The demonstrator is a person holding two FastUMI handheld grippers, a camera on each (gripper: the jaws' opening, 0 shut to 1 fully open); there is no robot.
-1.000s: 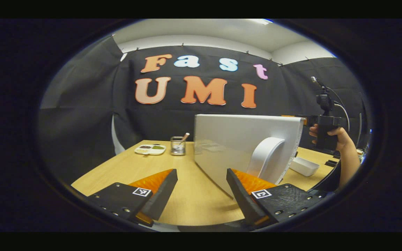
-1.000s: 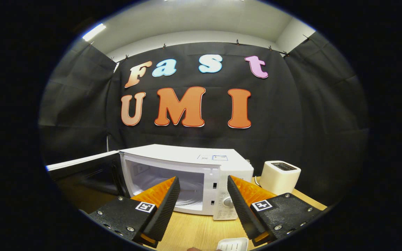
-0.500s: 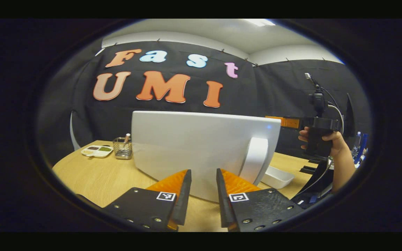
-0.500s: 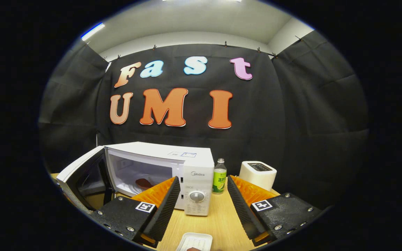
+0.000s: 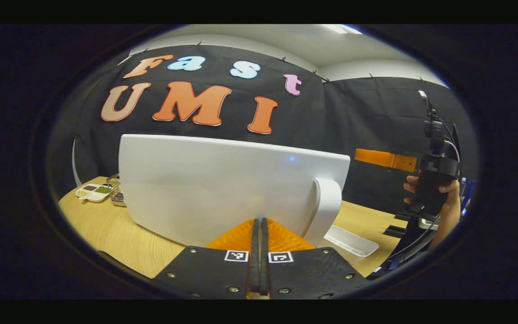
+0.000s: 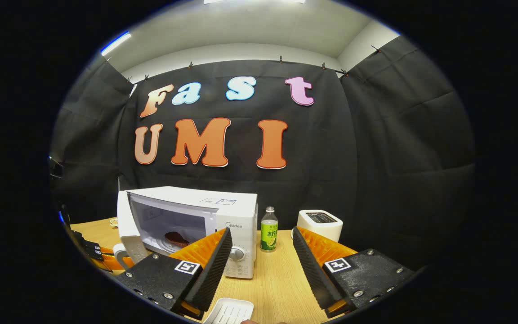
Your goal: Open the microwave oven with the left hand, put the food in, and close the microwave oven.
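Microwave (image 6: 196, 225) at 8 o'clock on the bench (image 6: 277, 288) in the right gripper view, door (image 5: 223, 184) nearly shut, food (image 6: 177, 238) inside on the turntable. Left gripper (image 5: 258, 234) closed on nothing, tips against the door beside its handle (image 5: 326, 207). Right gripper (image 6: 259, 252) wide open, empty, above a white tray (image 6: 229, 311). Bottle (image 6: 268, 228) and toaster (image 6: 319, 225) at 3 o'clock of the microwave.

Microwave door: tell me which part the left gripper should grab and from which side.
Grip the handle, the raised white bar standing upright near the microwave door's free edge. Come at the door's outer face with fingers either side of the bar; the left gripper must open first.
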